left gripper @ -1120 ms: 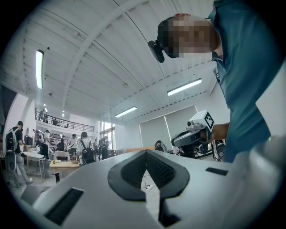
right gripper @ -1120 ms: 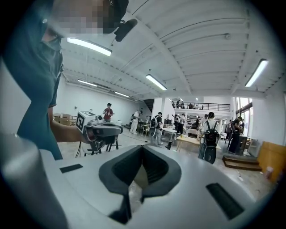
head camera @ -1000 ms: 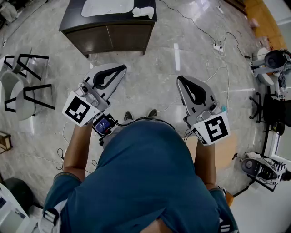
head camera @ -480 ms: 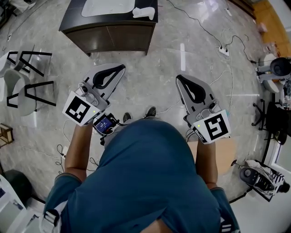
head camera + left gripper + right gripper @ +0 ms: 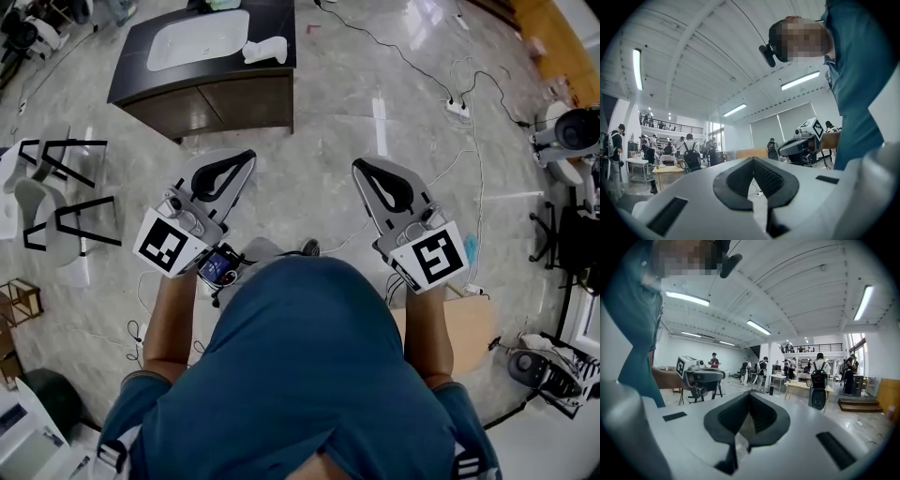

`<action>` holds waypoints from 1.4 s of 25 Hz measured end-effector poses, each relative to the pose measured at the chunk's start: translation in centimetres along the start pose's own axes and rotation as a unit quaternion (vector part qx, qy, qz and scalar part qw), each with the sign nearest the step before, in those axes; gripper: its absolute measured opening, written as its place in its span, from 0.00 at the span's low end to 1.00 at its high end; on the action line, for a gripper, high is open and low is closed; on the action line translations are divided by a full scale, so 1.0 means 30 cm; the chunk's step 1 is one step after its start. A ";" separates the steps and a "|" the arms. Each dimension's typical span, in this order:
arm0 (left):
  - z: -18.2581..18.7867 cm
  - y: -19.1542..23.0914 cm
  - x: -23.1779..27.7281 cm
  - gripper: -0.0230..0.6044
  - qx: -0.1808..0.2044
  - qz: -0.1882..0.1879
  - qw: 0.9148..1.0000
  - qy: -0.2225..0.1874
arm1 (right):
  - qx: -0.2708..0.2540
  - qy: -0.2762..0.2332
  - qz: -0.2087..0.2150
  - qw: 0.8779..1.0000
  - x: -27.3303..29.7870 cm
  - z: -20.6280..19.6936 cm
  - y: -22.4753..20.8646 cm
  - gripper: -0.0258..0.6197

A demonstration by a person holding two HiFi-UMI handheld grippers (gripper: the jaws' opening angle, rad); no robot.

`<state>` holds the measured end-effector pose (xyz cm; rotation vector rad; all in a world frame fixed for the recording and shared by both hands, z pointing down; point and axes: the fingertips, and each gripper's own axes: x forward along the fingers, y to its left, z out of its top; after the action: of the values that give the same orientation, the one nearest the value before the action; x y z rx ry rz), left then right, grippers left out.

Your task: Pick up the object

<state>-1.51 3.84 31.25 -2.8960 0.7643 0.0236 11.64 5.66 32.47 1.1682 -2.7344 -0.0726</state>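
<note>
two grippers, both clenched empty: left gripper (image 5: 246,157), right gripper (image 5: 360,167). white object (image 5: 265,49) lying crosswise at far right corner of counter (image 5: 274,75), ahead and leftward; left gripper nearer.

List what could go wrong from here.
1. Cables trail across the floor from the power strip. The person could trip on them when walking forward.
2. The left hand-held gripper and the right hand-held gripper are both shut and empty. If the white object is the target, it lies near a corner of the dark cabinet, so a gripper that reaches it unopened might knock it off.
</note>
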 end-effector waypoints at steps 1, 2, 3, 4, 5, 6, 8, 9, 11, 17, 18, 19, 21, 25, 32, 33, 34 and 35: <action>-0.002 -0.001 0.022 0.04 0.002 -0.001 1.000 0.000 | 0.005 0.004 -0.003 1.000 -0.003 -0.016 -0.025 0.06; -0.007 -0.004 0.041 0.04 0.001 -0.004 1.000 0.003 | 0.010 0.006 -0.006 1.000 -0.005 -0.032 -0.047 0.06; -0.016 -0.007 0.056 0.04 -0.001 -0.008 1.000 0.008 | 0.014 0.007 -0.008 1.000 -0.006 -0.044 -0.063 0.06; -0.028 -0.007 0.066 0.04 -0.004 -0.012 1.000 0.017 | 0.021 0.007 -0.009 1.000 -0.004 -0.054 -0.076 0.06; -0.040 -0.003 0.075 0.04 -0.007 -0.015 0.999 0.028 | 0.027 0.008 -0.009 1.000 0.003 -0.061 -0.085 0.06; -0.050 0.008 0.083 0.04 -0.009 -0.017 0.999 0.035 | 0.031 0.010 -0.009 0.999 0.015 -0.066 -0.094 0.06; -0.054 0.048 0.102 0.04 -0.012 -0.018 0.999 0.032 | 0.031 0.015 -0.006 0.999 0.054 -0.068 -0.110 0.06; -0.050 0.072 0.111 0.04 -0.012 -0.019 0.999 0.023 | 0.029 0.016 -0.005 0.999 0.078 -0.061 -0.114 0.06; -0.048 0.119 0.123 0.04 -0.010 -0.023 1.000 0.009 | 0.026 0.012 -0.004 1.000 0.126 -0.039 -0.116 0.06; -0.062 0.264 0.111 0.04 -0.018 -0.038 0.999 0.011 | 0.020 0.015 -0.013 1.000 0.282 -0.002 -0.133 0.06; -0.064 0.296 0.104 0.04 -0.017 -0.039 0.999 0.008 | 0.020 0.014 -0.014 1.000 0.313 0.006 -0.131 0.06; -0.066 0.327 0.098 0.04 -0.017 -0.040 0.999 0.004 | 0.021 0.012 -0.014 1.000 0.344 0.014 -0.127 0.06; -0.069 0.382 0.083 0.04 -0.020 -0.041 0.999 -0.004 | 0.022 0.013 -0.013 1.000 0.403 0.023 -0.116 0.06; -0.089 0.450 0.050 0.04 -0.031 -0.051 0.998 -0.006 | 0.024 0.017 -0.018 0.999 0.488 0.028 -0.108 0.06; -0.149 0.539 0.044 0.04 -0.039 -0.059 0.997 0.014 | 0.032 0.028 -0.011 0.999 0.588 0.004 -0.110 0.06; -0.156 0.548 0.047 0.04 -0.040 -0.056 0.998 0.017 | 0.033 0.029 -0.007 0.999 0.594 -0.002 -0.122 0.06; -0.164 0.561 0.055 0.04 -0.040 -0.051 0.998 0.023 | 0.034 0.030 -0.006 0.999 0.600 -0.006 -0.145 0.06; -0.174 0.577 0.072 0.04 -0.041 -0.046 0.998 0.028 | 0.034 0.030 -0.005 0.999 0.608 -0.011 -0.178 0.06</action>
<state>-8.28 -12.86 33.94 -3.0175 0.6541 -0.0390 3.11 -11.20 34.64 1.1820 -2.6984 0.0542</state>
